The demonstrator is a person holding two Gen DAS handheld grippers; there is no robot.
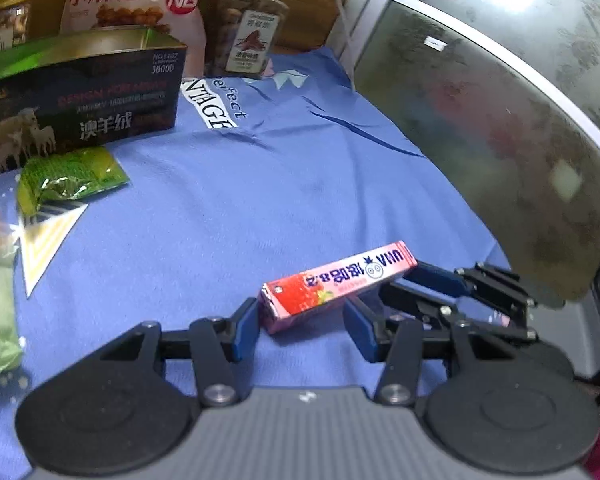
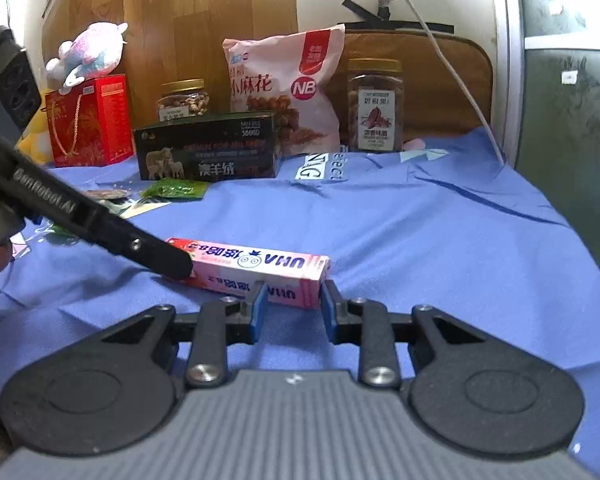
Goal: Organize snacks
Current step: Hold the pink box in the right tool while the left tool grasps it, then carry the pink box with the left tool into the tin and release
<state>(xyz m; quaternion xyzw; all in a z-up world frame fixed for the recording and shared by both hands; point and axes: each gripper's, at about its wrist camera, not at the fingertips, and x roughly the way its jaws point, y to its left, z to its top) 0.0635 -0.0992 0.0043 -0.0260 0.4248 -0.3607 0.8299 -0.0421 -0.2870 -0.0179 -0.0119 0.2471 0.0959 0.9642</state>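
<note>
Blue cloth [image 1: 228,208] covers the surface, and the pink candy box [image 1: 336,286] lies flat near its front edge, well apart from the black box [image 2: 208,148], snack bag [image 2: 284,92] and nut jar [image 2: 374,106] at the back. Your left gripper [image 1: 300,326] brackets one end, its left finger touching and the other a little off, so nothing is pinched. Your right gripper [image 2: 293,307] straddles the other end; whether it pinches, I cannot tell. Squeeze both ends evenly, then lift level.
</note>
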